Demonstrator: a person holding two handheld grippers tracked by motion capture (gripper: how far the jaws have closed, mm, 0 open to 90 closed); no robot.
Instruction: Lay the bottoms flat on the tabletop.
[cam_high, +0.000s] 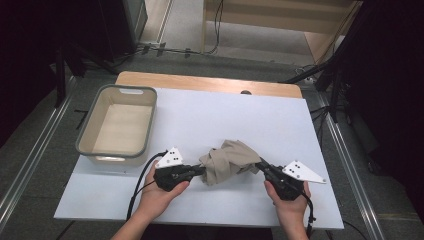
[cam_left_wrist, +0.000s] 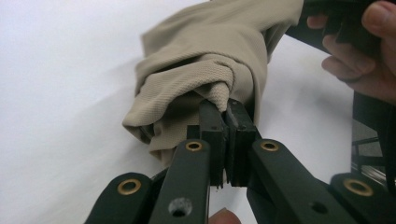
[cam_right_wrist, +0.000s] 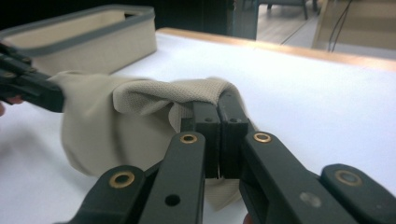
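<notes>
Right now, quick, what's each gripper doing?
Left gripper: shut on the cloth, pinching its left end.
Right gripper: shut on the cloth, pinching its right end.

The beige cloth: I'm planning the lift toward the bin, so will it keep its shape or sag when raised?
The beige cloth will probably sag: it lies bunched in soft folds between the left gripper and right gripper. It looks thin and knitted, so likely light. Each gripper pinches only a small fold, so an edge might slip out under a hard pull.
</notes>
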